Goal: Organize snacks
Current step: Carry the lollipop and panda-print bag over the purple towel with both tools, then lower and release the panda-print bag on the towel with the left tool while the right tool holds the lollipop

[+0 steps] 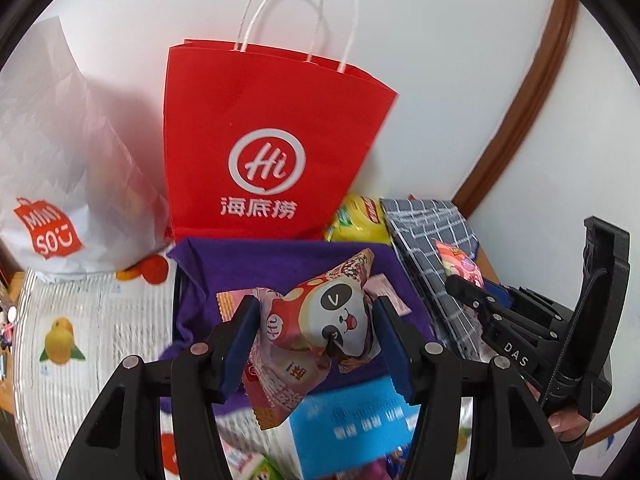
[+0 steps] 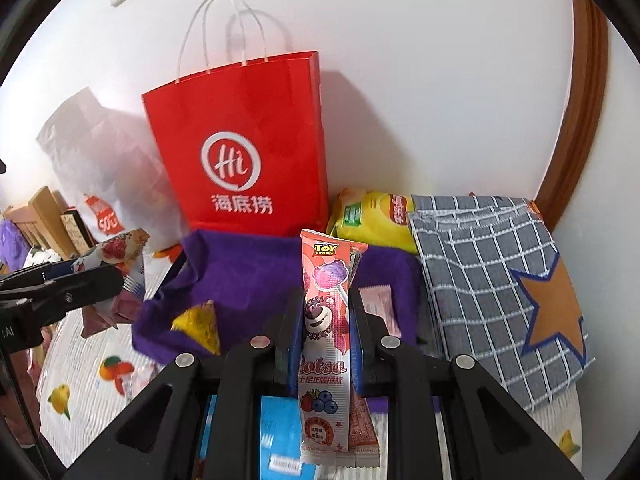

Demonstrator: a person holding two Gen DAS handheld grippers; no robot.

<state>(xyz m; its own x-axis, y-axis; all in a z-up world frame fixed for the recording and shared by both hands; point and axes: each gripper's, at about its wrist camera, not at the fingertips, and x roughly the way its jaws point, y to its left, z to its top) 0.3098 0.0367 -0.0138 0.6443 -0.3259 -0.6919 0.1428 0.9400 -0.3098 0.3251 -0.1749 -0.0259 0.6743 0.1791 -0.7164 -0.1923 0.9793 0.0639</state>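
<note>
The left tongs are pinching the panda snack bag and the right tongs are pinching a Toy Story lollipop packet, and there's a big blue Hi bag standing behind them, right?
Almost. The Hi paper bag standing by the wall is red, not blue; both wrist views show it. The rest holds: the left tongs pinch the panda snack bag, and the right tongs pinch the Toy Story lollipop packet.
</note>
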